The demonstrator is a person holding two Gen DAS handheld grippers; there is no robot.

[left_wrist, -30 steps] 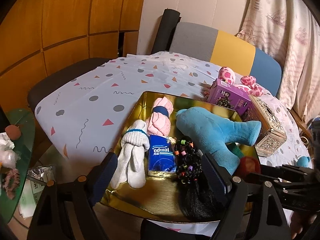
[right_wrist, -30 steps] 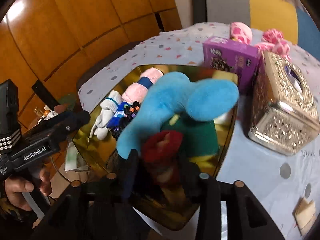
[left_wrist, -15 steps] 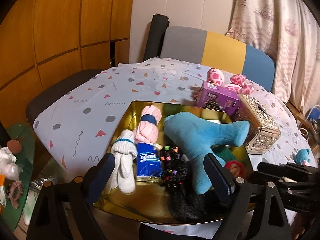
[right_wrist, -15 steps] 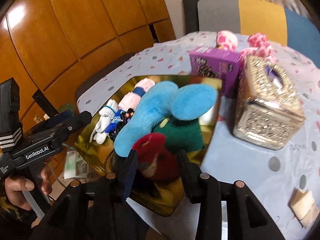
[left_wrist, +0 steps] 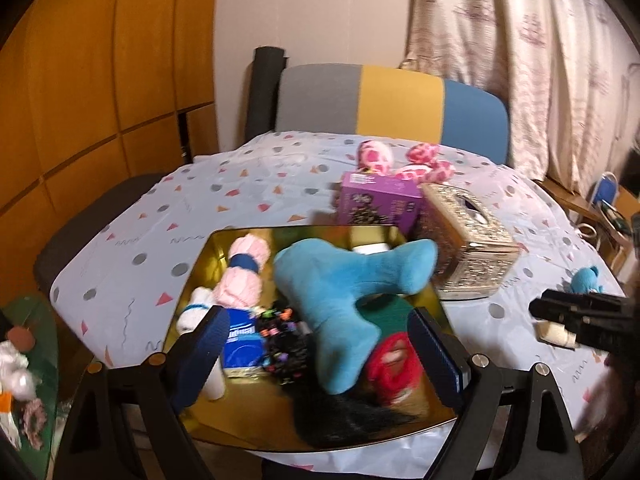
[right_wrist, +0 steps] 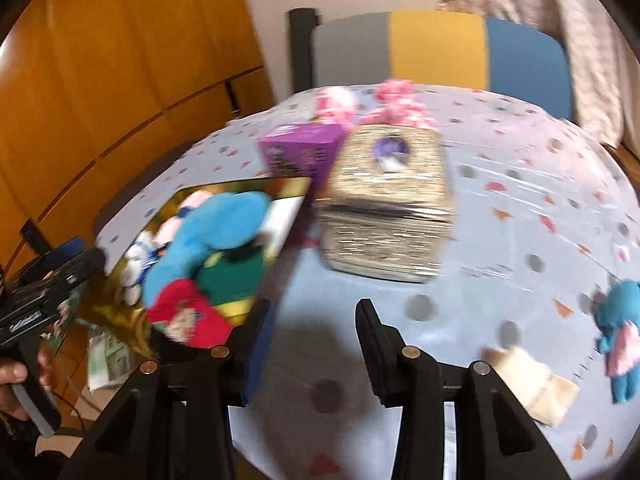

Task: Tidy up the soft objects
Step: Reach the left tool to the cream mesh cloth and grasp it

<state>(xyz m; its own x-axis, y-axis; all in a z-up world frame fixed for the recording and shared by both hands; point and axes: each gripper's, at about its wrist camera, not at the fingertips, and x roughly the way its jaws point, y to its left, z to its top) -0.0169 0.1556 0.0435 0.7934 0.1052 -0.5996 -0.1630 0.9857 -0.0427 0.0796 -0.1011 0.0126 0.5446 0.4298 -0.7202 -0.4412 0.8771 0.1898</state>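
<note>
Across the lower middle of the left wrist view, the gold tray (left_wrist: pixel 200 256) sits on the patterned surface (left_wrist: pixel 132 240), packed with soft things: a large blue plush (left_wrist: pixel 340 296) lying across the centre, a pink rolled cloth (left_wrist: pixel 244 272) with a blue band at upper left, a white sock bundle (left_wrist: pixel 196 308) below it, a blue tissue pack (left_wrist: pixel 240 344), a black hair piece with coloured beads (left_wrist: pixel 280 340), a green cloth (left_wrist: pixel 392 308) and a red soft item (left_wrist: pixel 394 364) toward the tray's lower right. The left hand-held gripper (left_wrist: pixel 316 352) hovers over the tray's near edge with its fingers wide apart and nothing between them.

At the bottom centre of the right wrist view, the right hand-held gripper (right_wrist: pixel 312 344) is likewise spread open and empty, over bare surface to the right of the tray. Just beyond the tray stand a purple box (left_wrist: pixel 378 204) and an ornate metallic tissue box (left_wrist: pixel 464 248), touching or nearly so. Pink spotted plush pieces (left_wrist: pixel 400 160) lie behind them. At the right edge of the right wrist view lies a small blue and pink plush (right_wrist: pixel 618 320), with what looks like a beige folded item (right_wrist: pixel 528 380) beside it, blurred.
</note>
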